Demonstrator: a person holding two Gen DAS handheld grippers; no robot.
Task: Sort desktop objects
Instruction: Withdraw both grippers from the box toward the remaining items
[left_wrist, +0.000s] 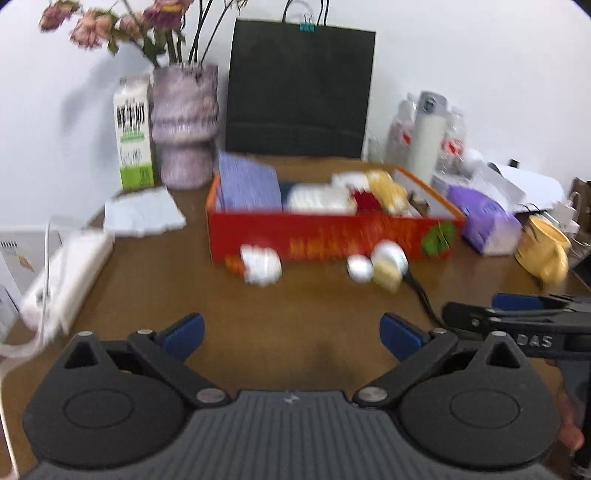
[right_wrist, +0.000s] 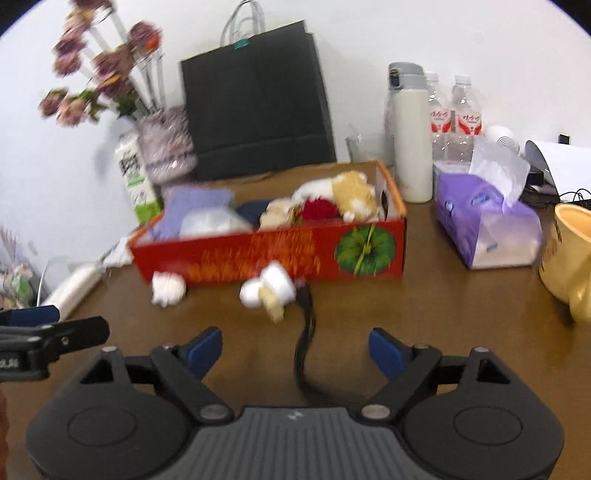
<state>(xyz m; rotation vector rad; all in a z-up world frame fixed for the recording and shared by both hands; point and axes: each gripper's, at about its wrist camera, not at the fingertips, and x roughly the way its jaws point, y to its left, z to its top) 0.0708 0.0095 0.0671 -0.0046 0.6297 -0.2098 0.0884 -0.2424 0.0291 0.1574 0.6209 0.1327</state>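
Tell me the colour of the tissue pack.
Purple, with white tissue on top: the tissue pack shows best in the right wrist view.

Red box (right_wrist: 269, 254): one, on the tabletop (right_wrist: 424, 314)
Black paper bag (right_wrist: 255, 103): one
Vase of flowers (left_wrist: 184, 125): one
Milk carton (left_wrist: 133, 133): one
Water bottles (right_wrist: 467, 107): two
White flask (right_wrist: 410, 136): one
Tissue pack (right_wrist: 484, 221): one
Yellow mug (right_wrist: 569, 258): one
Crumpled white wad (right_wrist: 168, 288): one
Tools: two, left (left_wrist: 291, 332) and right (right_wrist: 295, 350)

On the counter (right_wrist: 443, 302) the box (right_wrist: 266, 254) sits mid-frame, soft toys (right_wrist: 351, 195) inside; a paper bag (right_wrist: 255, 107) stands behind it, a tissue pack (right_wrist: 484, 221) to its right (a crumpled wad (right_wrist: 168, 290) lies in front).
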